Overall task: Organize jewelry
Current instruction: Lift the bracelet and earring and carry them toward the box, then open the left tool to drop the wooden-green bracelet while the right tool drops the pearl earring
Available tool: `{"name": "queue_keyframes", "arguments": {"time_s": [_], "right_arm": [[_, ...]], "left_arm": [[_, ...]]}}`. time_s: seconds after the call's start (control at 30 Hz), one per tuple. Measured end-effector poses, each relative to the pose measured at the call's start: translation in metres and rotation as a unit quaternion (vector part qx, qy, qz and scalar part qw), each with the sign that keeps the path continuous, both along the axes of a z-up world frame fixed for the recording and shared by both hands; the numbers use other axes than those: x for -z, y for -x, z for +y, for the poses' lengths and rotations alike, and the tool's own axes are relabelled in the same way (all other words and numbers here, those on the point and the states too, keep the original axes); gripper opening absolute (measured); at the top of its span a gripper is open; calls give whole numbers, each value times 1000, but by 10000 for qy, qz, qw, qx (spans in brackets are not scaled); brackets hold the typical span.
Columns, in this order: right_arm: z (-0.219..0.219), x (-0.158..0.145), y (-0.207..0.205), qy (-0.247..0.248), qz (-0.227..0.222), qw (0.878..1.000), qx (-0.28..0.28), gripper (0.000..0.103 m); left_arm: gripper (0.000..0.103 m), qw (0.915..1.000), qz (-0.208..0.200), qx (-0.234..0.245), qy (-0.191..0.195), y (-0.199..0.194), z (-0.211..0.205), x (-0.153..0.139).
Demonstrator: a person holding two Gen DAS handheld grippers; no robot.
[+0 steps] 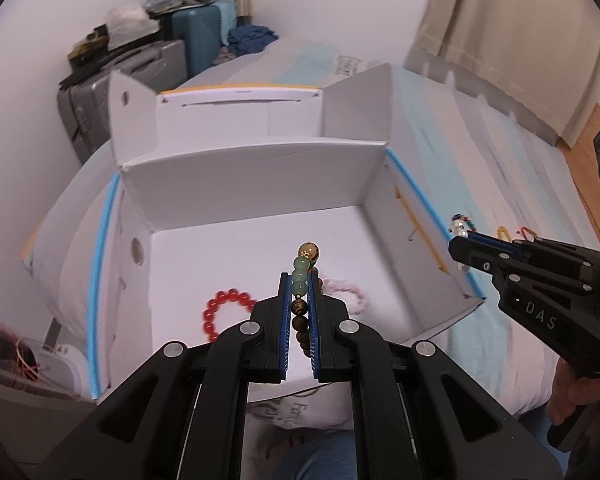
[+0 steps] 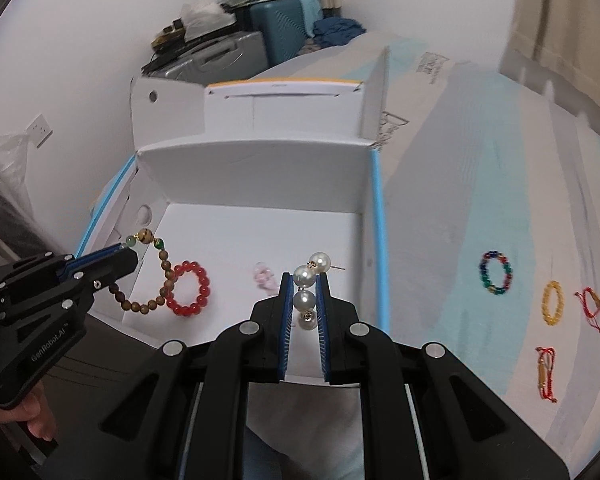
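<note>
Left gripper (image 1: 299,280) clamped brown-and-green bead bracelet (image 2: 156,280) over white box's (image 2: 260,168) left wall; right gripper (image 2: 305,280) clamped pearl earrings (image 2: 305,288) inside right wall, box floor mostly free

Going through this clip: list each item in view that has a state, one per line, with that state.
left gripper: shut on the wooden bead bracelet, which hangs over the box.
right gripper: shut on the pearl piece.
white box: open.
red bracelet: flat inside the box.
pink bracelet: inside the box.
multicoloured bracelet: outside, on the bedding.
yellow bracelet: outside, on the bedding.
</note>
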State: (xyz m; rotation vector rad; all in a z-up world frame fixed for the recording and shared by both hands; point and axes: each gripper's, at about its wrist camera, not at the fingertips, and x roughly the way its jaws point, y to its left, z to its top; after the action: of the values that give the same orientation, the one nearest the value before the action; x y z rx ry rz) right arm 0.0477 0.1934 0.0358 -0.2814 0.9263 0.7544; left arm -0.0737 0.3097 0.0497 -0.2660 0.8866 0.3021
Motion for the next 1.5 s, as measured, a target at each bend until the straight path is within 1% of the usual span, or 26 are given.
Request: {"name": "queue_keyframes", "arguments": {"time_s": [0.13, 0.23, 0.57, 0.77, 0.97, 1.1, 1.2, 1.27, 1.3, 1.33, 1.37, 1.4, 1.43, 1.47, 1.5], "right_arm": [[16, 10, 1, 85, 117, 9998, -104, 11], [28, 22, 3, 238, 217, 9993, -204, 11], [47, 55, -4, 504, 444, 9974, -252, 11], [56, 72, -10, 666, 572, 9958, -253, 11], [58, 81, -12, 695, 608, 9954, -253, 11], [59, 82, -12, 704, 578, 9955, -253, 12], [61, 83, -10, 723, 533, 9956, -279, 13], [61, 84, -10, 719, 540, 9956, -269, 14], [61, 84, -9, 700, 548, 9957, -275, 17], [60, 84, -8, 672, 548, 9958, -287, 30], [60, 82, -7, 605, 539, 9962, -310, 40], [60, 80, -5, 550, 534, 9965, -345, 43], [59, 78, -4, 531, 499, 9966, -377, 45], [59, 76, -3, 518, 468, 9968, -385, 51], [58, 73, -2, 460, 432, 9972, -402, 55]], "left_arm": [[7, 9998, 137, -116, 53, 5, 15, 10], [7, 9995, 220, -182, 106, 6, 23, 19], [7, 9973, 569, -337, 326, 5, 43, 58], [7, 9956, 741, -396, 426, 2, 53, 74], [7, 9946, 864, -414, 392, -1, 56, 86], [8, 9940, 948, -435, 336, -2, 57, 92], [11, 9940, 919, -498, 318, 0, 59, 94], [11, 9939, 913, -522, 319, 2, 60, 94], [14, 9939, 910, -534, 316, 2, 59, 94], [18, 9940, 898, -551, 298, 2, 60, 93], [30, 9941, 873, -586, 271, 4, 60, 91], [41, 9941, 856, -622, 248, 5, 61, 90], [45, 9941, 833, -661, 226, 6, 61, 89], [50, 9942, 796, -692, 207, 8, 62, 88], [55, 9943, 778, -708, 184, 9, 62, 86]]}}
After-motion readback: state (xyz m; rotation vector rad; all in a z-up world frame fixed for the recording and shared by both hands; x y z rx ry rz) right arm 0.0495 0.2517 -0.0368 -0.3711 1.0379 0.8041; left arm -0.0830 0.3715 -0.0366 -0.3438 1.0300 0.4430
